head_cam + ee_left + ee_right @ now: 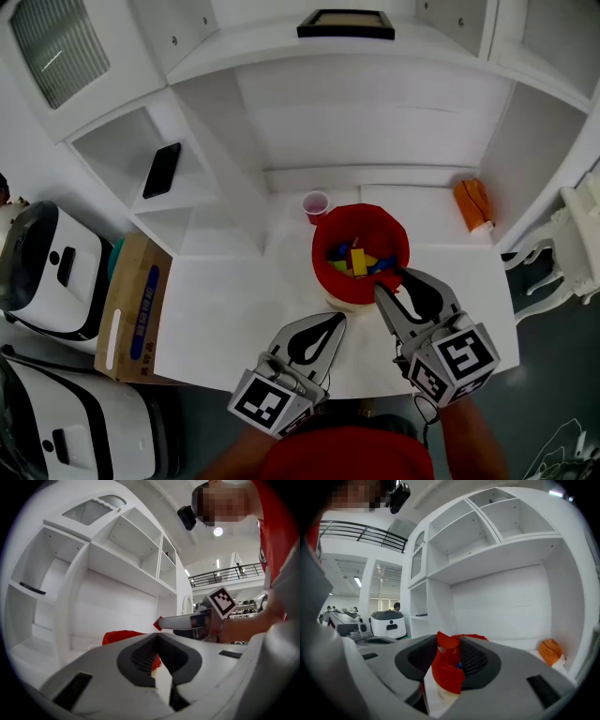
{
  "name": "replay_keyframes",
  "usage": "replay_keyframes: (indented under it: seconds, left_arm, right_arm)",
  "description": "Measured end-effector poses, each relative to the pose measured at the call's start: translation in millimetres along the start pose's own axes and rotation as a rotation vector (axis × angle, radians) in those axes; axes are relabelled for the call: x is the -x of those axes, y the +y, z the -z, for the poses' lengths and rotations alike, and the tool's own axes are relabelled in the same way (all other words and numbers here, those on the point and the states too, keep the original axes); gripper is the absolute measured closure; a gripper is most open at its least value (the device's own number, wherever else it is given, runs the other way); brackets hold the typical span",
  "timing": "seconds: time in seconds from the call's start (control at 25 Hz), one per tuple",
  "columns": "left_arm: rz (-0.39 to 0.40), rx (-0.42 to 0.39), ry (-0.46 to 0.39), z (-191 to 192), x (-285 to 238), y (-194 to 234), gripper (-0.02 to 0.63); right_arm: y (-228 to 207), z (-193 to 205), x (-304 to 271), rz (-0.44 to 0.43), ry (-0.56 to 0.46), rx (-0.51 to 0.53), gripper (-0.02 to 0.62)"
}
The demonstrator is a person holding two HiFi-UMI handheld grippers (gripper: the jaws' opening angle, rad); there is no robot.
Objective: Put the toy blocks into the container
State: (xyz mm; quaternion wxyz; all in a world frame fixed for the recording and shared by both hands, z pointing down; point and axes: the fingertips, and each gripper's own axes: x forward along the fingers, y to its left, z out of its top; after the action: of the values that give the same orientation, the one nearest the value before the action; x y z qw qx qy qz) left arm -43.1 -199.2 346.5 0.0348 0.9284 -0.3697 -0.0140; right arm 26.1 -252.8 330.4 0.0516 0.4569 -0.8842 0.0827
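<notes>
While the left gripper [337, 320] idles with fingers shut (nothing between them), the right gripper [391, 282] pinches the rim of the red container [361, 215], probably steadying it on the bench [225, 300].

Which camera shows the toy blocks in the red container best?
The head view: it looks down onto the toy blocks in the red container. Left gripper view shows only its outside; right gripper view, mainly its rim.
</notes>
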Motion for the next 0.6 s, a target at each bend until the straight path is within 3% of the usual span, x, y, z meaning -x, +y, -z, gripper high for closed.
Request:
replay_keyframes:
  seconds: [0.4, 0.6]
  left_arm:
    - [-0.025, -0.029, 0.007, -8, 3, 12, 0.596]
    - [-0.019, -0.026, -0.018, -16, -1, 8, 0.597]
  right_arm:
    - [-26, 7, -55, 0.019, 0.062, 0.006, 0.393]
    - [0, -18, -26, -0.081, -0.081, 0.005, 0.403]
